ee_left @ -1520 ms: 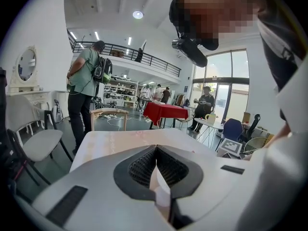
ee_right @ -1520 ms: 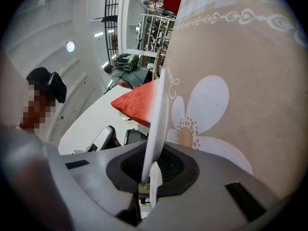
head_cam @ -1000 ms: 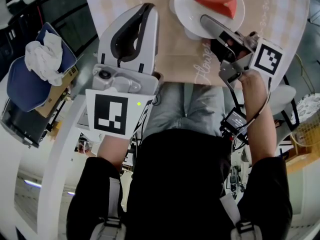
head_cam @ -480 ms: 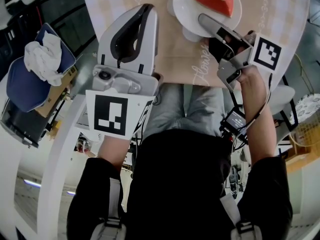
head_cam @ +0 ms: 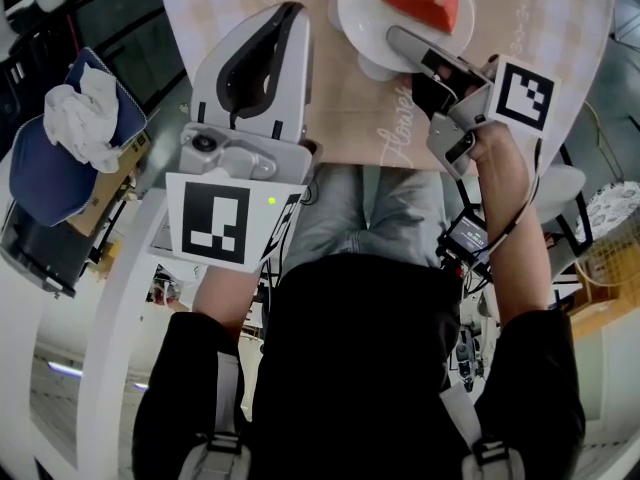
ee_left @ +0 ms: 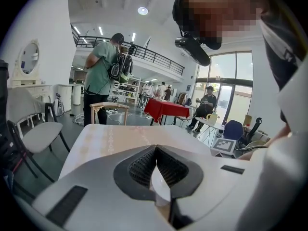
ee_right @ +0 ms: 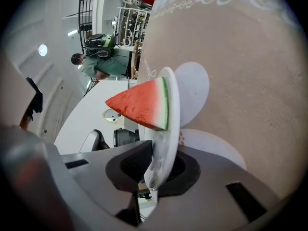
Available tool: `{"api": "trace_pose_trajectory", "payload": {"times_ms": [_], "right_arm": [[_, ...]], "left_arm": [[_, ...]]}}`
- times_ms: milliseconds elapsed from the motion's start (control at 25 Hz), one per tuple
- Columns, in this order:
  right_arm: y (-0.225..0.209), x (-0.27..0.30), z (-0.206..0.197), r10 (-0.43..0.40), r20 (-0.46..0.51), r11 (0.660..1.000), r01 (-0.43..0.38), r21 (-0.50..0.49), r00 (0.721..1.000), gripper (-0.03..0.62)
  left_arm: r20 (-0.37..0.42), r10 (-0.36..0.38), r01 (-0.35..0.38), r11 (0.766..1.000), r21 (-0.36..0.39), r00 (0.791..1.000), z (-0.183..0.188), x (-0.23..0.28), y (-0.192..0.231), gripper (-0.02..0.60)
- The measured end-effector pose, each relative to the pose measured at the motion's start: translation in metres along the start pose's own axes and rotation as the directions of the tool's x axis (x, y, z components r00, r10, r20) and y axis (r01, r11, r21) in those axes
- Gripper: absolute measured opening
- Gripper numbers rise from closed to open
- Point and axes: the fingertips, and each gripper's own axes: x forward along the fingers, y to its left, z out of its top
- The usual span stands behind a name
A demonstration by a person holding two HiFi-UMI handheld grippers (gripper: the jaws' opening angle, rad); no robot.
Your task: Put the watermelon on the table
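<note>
Item one, nearest me: my left gripper, jaws pressed together on nothing, hovering over the near edge of the table, well to the left of the plate. Item two: my right gripper, rolled onto its side, with the plate's near rim between its jaws. The jaws have just been easing apart, yet the pads look to be on the rim, so I count it as gripping the plate. Item three: the plate itself, white, glossy, stiff and breakable, lying on or just above the table. A white round piece shows from under its near-left edge; I cannot tell what it is. Item four: the watermelon, one red wedge with a green rind, on the far half of the plate, apart from my jaws. Handling, in my judgement: light, with soft flesh that would bruise under a pinch and could slide on the glaze if the plate tips. It is better moved by the plate's rim, kept level; if taken directly, then by the firmer rind end. Obstructions: I see nothing on the cloth close around the plate, and my left gripper stands wide of it. Further out, left of the plate and off the table: a blue cushion with a crumpled white cloth on it. Farthest, across the room beyond the plate: a person in green, standing, and a red-covered table.
</note>
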Motion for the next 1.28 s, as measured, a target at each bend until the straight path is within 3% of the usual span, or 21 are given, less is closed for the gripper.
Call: {"api": "trace_pose_trajectory", "payload": {"times_ms": [320,800,1280], "right_arm": [[-0.002,-0.004,-0.005,-0.054,-0.023,0.998,0.054,-0.017,0.998,0.072],[0.004,-0.006,-0.014,-0.12,-0.042,0.991,0.118,-0.06,0.992,0.222],[-0.005,-0.026,-0.033,-0.14,-0.057,0.99,0.14,-0.012,0.988,0.229]], "left_arm": [[0.0,-0.003,0.003,1.0,0.006,1.0,0.006,-0.002,0.001,0.012],[0.011,-0.012,0.012,1.0,0.02,1.0,0.017,-0.002,0.002,0.012],[0.021,-0.022,0.022,0.999,0.031,1.0,0.026,-0.01,0.002,0.012]]}}
